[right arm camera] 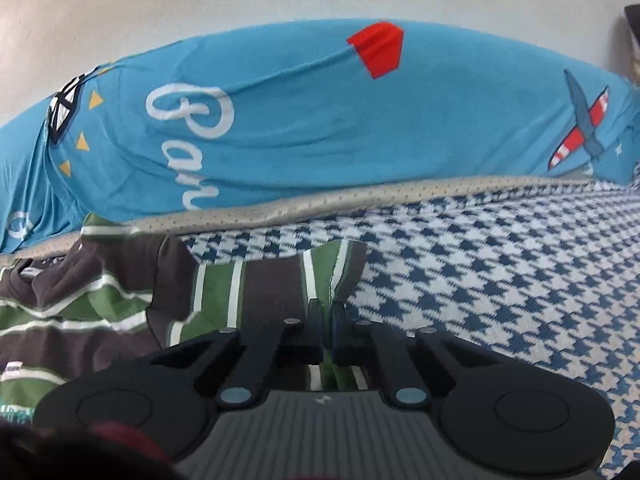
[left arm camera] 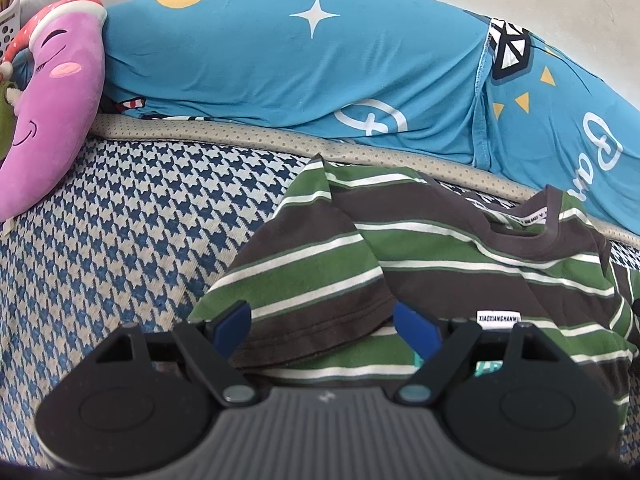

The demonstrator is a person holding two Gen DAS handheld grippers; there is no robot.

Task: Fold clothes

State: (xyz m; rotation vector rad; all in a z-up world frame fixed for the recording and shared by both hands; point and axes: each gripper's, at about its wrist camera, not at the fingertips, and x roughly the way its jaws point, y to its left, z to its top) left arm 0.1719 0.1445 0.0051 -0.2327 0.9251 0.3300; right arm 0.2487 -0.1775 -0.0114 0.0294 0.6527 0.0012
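Right wrist: sleeve (right arm camera: 276, 280) between hand-held gripper (right arm camera: 326, 316)

Soft striped knit shirt (left arm camera: 420, 248), woven houndstooth mat (left arm camera: 140, 220), plush pillow (left arm camera: 52, 120)

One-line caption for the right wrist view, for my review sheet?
Right gripper shut on a sleeve of the green, brown and white striped T-shirt lying on the blue-and-white houndstooth bedcover.

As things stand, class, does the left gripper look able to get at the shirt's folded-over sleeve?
Probably yes: the left gripper is open, its blue fingers either side of the sleeve of the striped shirt, nothing between.
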